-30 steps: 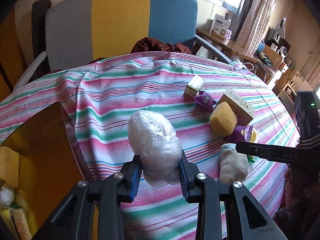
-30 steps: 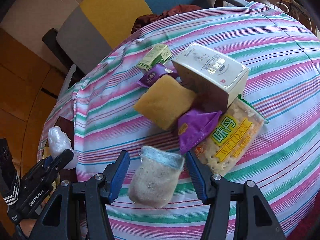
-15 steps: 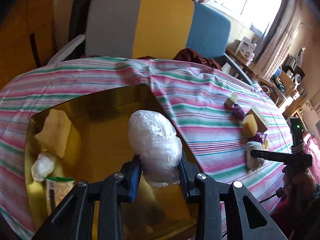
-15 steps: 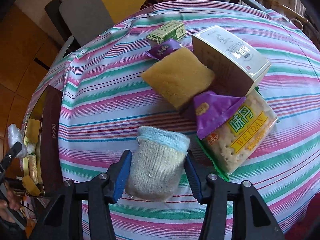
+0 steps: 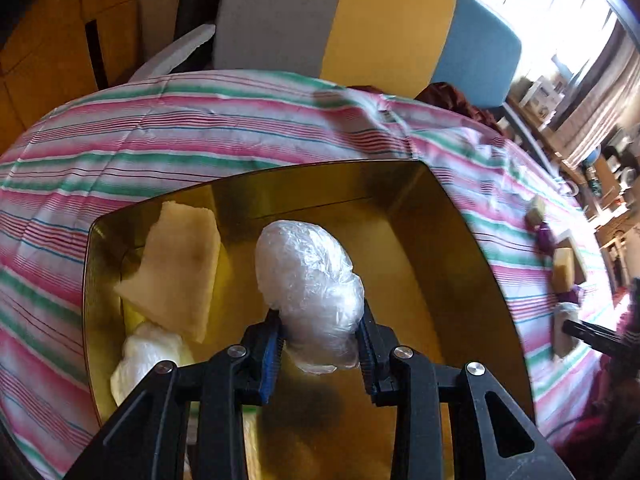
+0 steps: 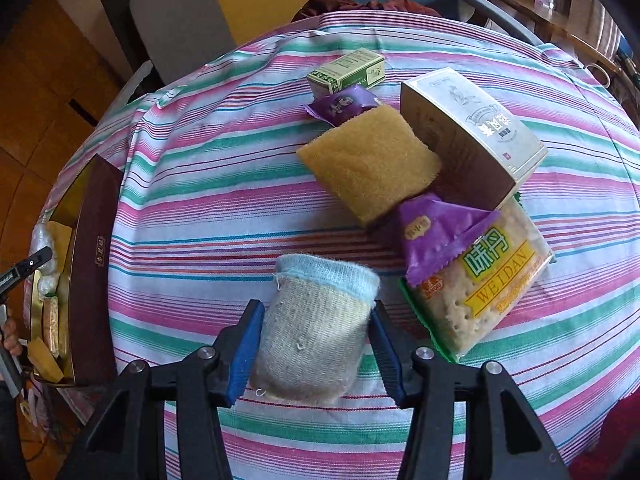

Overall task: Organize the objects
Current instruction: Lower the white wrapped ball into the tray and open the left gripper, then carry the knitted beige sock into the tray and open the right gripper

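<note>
A crumpled clear-plastic bundle [image 5: 308,276] sits between the pads of my left gripper [image 5: 320,320], which is shut on it and holds it above the inside of a gold-lined box [image 5: 436,248]. In the box lie a pale yellow sponge piece [image 5: 180,264] and a white plastic bundle [image 5: 144,356]. My right gripper [image 6: 316,312] points down at the striped tablecloth [image 6: 208,208], and both blue pads press the sides of a grey knitted pouch with a light blue cuff [image 6: 320,280]. The pouch rests on the cloth. From the right wrist, the box [image 6: 94,248] shows its dark brown outer wall at the far left.
Behind the pouch lie a yellow sponge [image 6: 368,160], a silver carton [image 6: 472,128], a purple packet [image 6: 436,232], a cracker pack [image 6: 488,292], a small green box [image 6: 348,70] and a second purple packet [image 6: 342,106]. A grey, yellow and blue chair [image 5: 360,20] stands past the table.
My left gripper carried the plastic bundle leftward from over the cloth to over the gold-lined box. The right gripper's jaws narrowed from around the pouch to pressing on it.
</note>
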Demonstrator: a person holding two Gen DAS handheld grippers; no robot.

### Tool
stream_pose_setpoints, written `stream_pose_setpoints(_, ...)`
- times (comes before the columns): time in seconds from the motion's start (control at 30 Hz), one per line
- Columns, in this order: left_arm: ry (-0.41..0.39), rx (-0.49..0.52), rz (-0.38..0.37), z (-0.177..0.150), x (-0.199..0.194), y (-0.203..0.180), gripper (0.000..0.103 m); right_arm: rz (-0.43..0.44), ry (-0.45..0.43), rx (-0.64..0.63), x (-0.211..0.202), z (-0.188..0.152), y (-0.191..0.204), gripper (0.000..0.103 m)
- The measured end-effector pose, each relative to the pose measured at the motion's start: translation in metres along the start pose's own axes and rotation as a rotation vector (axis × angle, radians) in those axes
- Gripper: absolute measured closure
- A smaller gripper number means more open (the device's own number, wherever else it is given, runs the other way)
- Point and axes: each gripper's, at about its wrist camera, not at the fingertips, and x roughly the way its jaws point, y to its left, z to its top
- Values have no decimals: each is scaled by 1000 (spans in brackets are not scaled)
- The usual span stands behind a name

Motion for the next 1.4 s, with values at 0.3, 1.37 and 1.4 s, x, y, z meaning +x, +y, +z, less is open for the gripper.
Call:
stream_pose_setpoints(0.3,50,-57,127,23,40,28,65,-10,-4,-19,0,0,2,50)
stream_pose_setpoints(1.37,-320,-90,218,-84,-103,13,42,-99,-101,-111,-16,-3,40,52)
stream_pose_setpoints(1.4,-322,-87,222,-88,-105,13,42,-85,-114,-116,-20,-3,47,51)
